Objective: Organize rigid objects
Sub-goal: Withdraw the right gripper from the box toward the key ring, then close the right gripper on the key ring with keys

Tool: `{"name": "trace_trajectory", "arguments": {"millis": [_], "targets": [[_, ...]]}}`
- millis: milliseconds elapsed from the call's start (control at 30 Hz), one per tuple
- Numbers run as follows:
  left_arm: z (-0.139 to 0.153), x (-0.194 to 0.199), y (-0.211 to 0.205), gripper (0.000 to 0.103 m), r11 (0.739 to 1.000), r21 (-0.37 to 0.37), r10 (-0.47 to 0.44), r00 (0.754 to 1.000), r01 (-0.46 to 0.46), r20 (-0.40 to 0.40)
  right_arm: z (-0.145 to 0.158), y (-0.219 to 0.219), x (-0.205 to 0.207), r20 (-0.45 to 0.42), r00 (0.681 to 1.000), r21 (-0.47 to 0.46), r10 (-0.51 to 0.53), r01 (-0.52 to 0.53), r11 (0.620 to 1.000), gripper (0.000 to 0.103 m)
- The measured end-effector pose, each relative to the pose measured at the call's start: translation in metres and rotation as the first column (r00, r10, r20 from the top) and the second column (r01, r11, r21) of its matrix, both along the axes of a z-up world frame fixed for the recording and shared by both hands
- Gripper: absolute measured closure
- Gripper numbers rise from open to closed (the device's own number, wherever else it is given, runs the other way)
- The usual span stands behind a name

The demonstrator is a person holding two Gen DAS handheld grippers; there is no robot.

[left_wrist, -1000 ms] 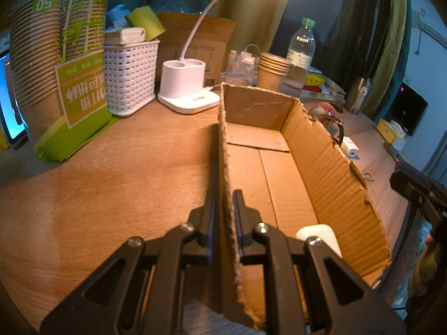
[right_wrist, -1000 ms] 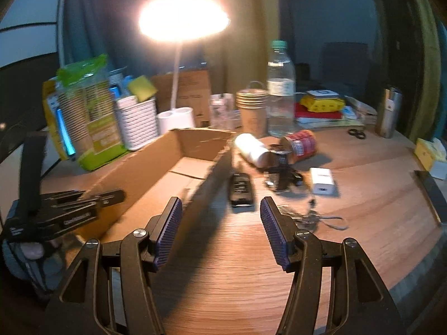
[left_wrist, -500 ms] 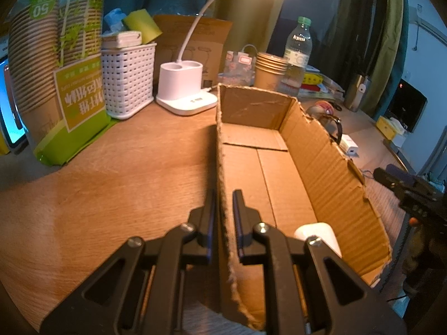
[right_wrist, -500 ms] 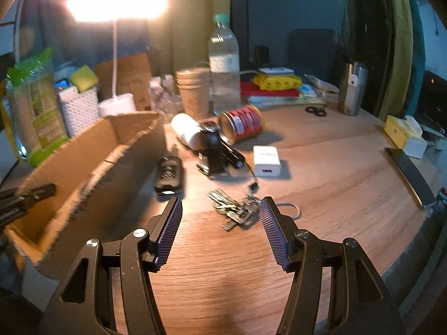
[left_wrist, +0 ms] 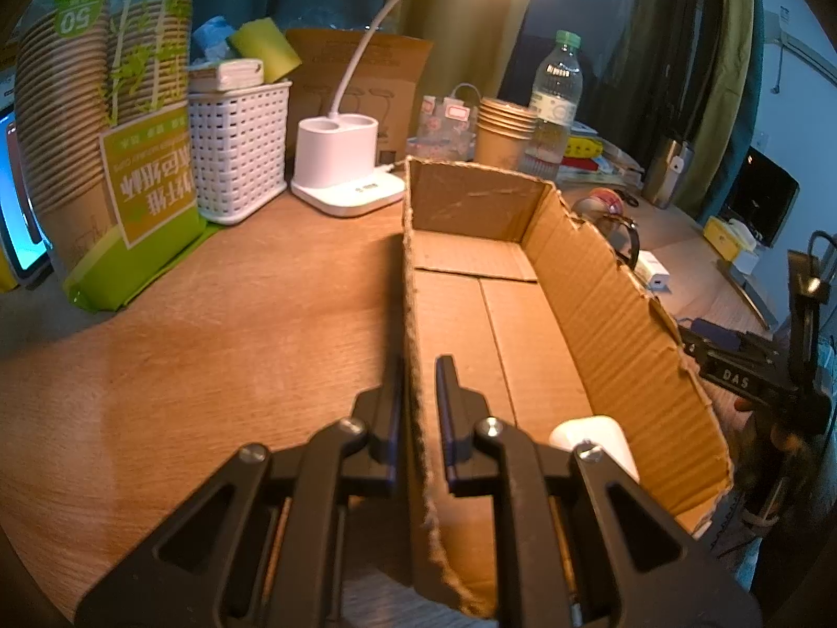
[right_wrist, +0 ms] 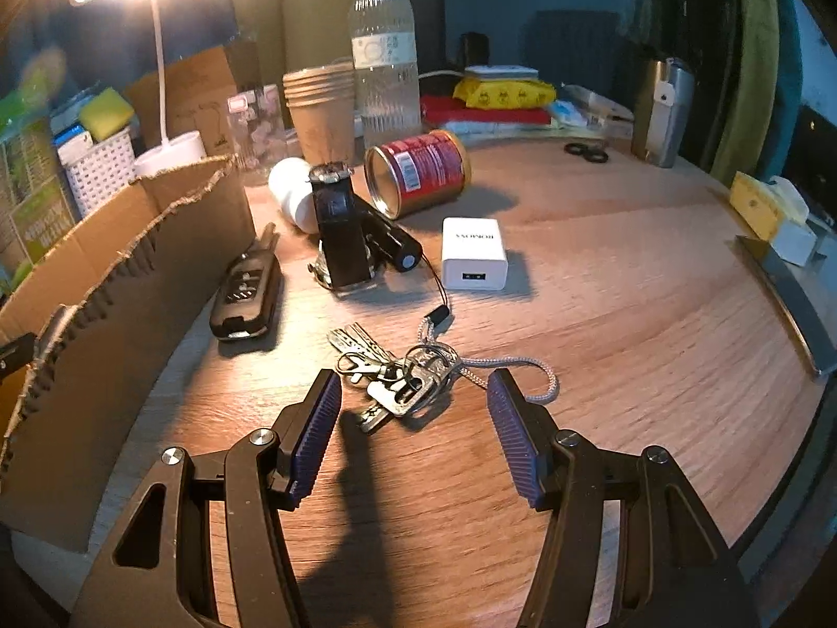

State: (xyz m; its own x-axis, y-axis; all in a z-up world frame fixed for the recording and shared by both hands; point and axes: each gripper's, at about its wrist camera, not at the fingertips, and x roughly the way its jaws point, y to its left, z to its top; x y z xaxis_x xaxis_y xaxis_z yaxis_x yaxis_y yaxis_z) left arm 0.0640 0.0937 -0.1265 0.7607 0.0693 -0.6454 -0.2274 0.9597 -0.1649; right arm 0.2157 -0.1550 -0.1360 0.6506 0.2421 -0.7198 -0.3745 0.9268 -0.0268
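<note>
**Keys under the open claw**

While your left claw (left_wrist: pixel 418 408) pinches the cardboard box (left_wrist: pixel 617 324) wall, your right claw (right_wrist: pixel 413 434) hangs open over the keys (right_wrist: pixel 403 377), just beside the box. Loose keys and cord may slip a shallow pinch.

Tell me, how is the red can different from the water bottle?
The red can lies on its side; the water bottle stands upright. The can is short, shiny metal with its open end showing; the bottle is tall, clear plastic with a green cap. Both sit on the wooden table.

Wooden table (right_wrist: pixel 601 282), cardboard box (left_wrist: pixel 601 314) (open), keys (right_wrist: pixel 397 371)
</note>
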Motion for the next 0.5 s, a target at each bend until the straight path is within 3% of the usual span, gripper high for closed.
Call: {"name": "trace_trajectory", "arguments": {"millis": [500], "targets": [[0.001, -0.001, 0.001, 0.090, 1.000, -0.004, -0.004, 1.000, 0.005, 0.006, -0.001, 0.019, 0.017, -0.031, 0.998, -0.074, 0.047, -0.049, 0.996, 0.042]]}}
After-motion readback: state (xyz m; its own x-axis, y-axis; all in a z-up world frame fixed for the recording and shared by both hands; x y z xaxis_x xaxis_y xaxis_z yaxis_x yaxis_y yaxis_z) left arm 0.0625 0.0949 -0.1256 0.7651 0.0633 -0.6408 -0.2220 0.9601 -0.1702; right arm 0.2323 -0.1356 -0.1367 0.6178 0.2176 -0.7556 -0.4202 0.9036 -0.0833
